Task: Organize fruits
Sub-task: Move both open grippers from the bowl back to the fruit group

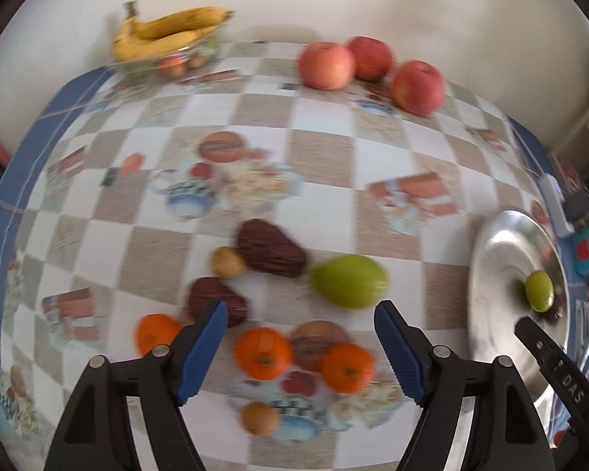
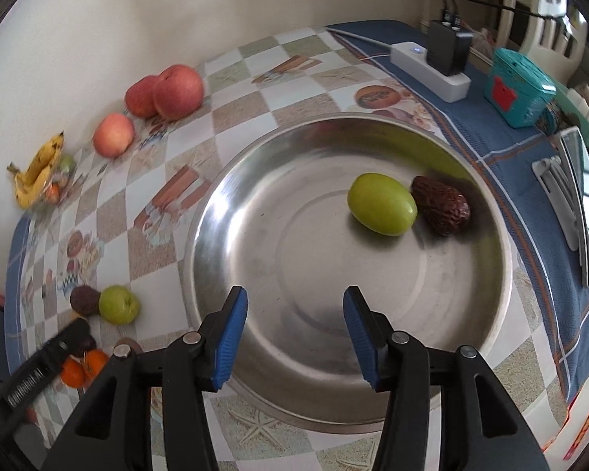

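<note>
My worry is the crowding under my left gripper [image 1: 300, 347]: the small fruits lie so close together that closing on one could nudge its neighbours, and the round ones would likely roll across the smooth checked tablecloth [image 1: 322, 157], perhaps toward the edge. The left wrist view is also smeared, so I judge this hand to be swinging, and a grab made mid-swing could land off centre and squirt the fruit out. Both pairs of my jaws stand spread wide with nothing between them. From the left gripper, an orange mandarin [image 1: 263, 353] sits just inside the gap, slightly toward 7 o'clock, with a second mandarin [image 1: 347, 367] at about 5 o'clock; the loose green fruit [image 1: 349, 280] lies at 1 o'clock, the larger dried date [image 1: 271, 249] at 11 o'clock, and a smaller date [image 1: 216, 300] touches the left pad's tip in the picture. My right gripper [image 2: 294, 337] hovers over the near part of the steel bowl [image 2: 231, 212], where a green fruit [image 2: 381, 204] and a dark date [image 2: 441, 206] rest touching at 1 o'clock, well apart from the pads.
</note>
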Motion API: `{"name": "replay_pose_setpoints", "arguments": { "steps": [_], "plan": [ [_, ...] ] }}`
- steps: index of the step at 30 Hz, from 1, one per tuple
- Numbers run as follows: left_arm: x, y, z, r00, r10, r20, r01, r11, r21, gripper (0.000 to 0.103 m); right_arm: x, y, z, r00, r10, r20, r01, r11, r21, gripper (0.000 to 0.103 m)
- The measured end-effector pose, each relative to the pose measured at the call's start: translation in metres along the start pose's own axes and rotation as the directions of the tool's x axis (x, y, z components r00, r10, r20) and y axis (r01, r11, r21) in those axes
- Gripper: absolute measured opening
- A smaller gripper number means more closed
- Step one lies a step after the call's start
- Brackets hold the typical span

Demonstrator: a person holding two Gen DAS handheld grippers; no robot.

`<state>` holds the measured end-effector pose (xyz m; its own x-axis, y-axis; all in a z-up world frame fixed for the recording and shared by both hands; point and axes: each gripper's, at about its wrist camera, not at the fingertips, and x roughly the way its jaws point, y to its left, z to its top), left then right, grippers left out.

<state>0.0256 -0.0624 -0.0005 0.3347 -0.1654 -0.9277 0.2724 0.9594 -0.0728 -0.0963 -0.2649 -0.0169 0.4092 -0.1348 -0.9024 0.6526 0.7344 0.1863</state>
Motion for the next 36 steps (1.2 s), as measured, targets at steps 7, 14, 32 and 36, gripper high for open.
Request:
{"name": "replay_pose_setpoints", "arguments": {
  "steps": [7,14,32,36],
  "plan": [
    [-0.012,0.055,0.002,0.989,0.137,0.047,-0.133,0.988,-0.083,0.093,0.001,0.02,-0.006,1.0,-0.006,-0.002,0.006,0.996,-0.088,0.052],
    [-0.021,0.096,-0.004,0.975,0.209,0.077,-0.198,0.971,-0.131,0.103,0.003,0.032,-0.011,1.0,-0.02,-0.008,0.019,0.991,-0.135,0.052],
    [-0.011,0.105,-0.004,0.975,0.21,0.072,-0.199,0.97,-0.138,0.103,-0.005,0.069,-0.014,0.995,0.09,0.042,-0.077,0.967,-0.242,0.103],
    [-0.014,0.113,-0.004,0.972,0.214,0.098,-0.196,0.966,-0.166,0.103,-0.001,0.086,-0.021,0.992,0.124,0.01,-0.116,0.949,-0.293,0.103]
  ]
}}
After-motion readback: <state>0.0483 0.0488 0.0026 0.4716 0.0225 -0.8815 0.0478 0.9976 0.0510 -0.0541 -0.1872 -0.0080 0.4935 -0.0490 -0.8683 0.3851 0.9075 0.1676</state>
